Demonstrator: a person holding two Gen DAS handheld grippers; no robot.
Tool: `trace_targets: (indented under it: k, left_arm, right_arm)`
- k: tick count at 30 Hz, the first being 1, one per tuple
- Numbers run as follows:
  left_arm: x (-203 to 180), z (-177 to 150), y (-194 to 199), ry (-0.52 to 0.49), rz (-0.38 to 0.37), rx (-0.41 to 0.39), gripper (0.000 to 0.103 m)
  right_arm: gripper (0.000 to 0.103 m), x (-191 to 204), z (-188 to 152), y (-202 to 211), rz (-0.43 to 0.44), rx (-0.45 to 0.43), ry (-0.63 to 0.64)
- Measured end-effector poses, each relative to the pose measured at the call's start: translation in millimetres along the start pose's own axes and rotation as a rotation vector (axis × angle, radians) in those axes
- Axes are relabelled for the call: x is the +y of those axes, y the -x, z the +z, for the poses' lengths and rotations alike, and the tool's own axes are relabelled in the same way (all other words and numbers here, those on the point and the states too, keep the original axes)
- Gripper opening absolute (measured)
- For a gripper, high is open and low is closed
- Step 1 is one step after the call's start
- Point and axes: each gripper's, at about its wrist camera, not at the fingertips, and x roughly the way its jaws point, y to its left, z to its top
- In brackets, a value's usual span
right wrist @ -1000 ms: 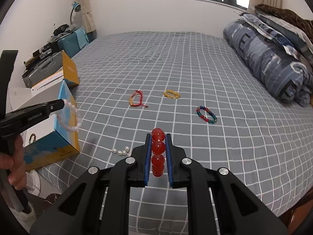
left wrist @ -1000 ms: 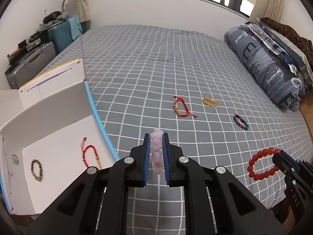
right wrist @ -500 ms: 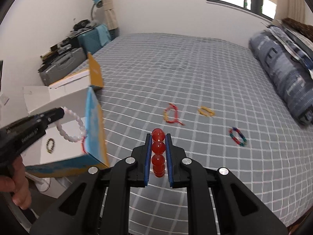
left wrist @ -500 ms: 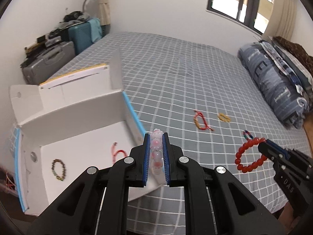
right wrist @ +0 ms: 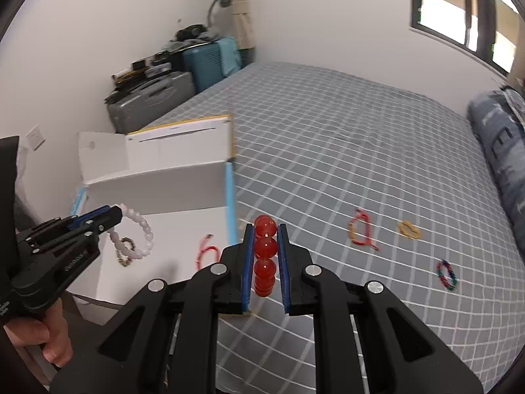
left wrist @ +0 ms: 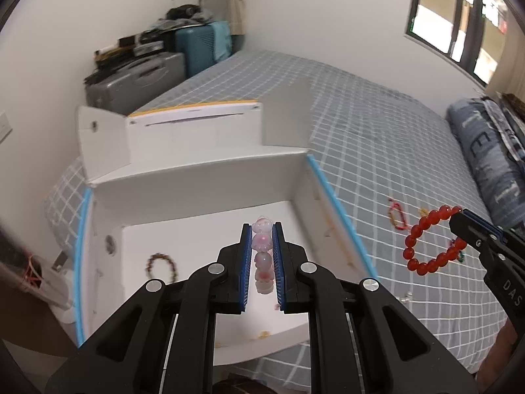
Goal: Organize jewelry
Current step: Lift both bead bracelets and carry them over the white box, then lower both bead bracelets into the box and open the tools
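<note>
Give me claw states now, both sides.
Left claw: closed on the pale pink bead bracelet.
Right claw: closed on the red bead bracelet.

both wrist views look down along their fingers, sharing the box (left wrist: 203,177).

White walls (right wrist: 328,16), checked bed (right wrist: 328,131), suitcases (right wrist: 147,101), window (right wrist: 459,16).

Blk left gripper (left wrist: 261,229), blue pads (left wrist: 245,262), silver screws (left wrist: 214,268), bare hand (right wrist: 36,338)
</note>
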Motion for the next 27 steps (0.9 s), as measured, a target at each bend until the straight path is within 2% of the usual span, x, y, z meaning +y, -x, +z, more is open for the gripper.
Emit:
trace_targets:
  k: [5,12,21,27]
  left_arm:
    - [24,-3,1,0.029,0.04,-0.009,0.012]
    - [58,-15,-13,0.071,0.094,0.027,0.012]
    - [85,-33,-53,0.118,0.111,0.105,0.012]
    - [88,-39,-71,0.115,0.123,0.142,0.012]
  right_arm:
    - [0.013,37,6,-24,0.042,0.022,0.054]
    - [0.013,76,5,-64,0.098,0.075,0.091]
    - [0.013,98,-10,-113,0.089,0.155,0.135]
    - [0.013,104,-20,-135,0.076,0.202,0.142]
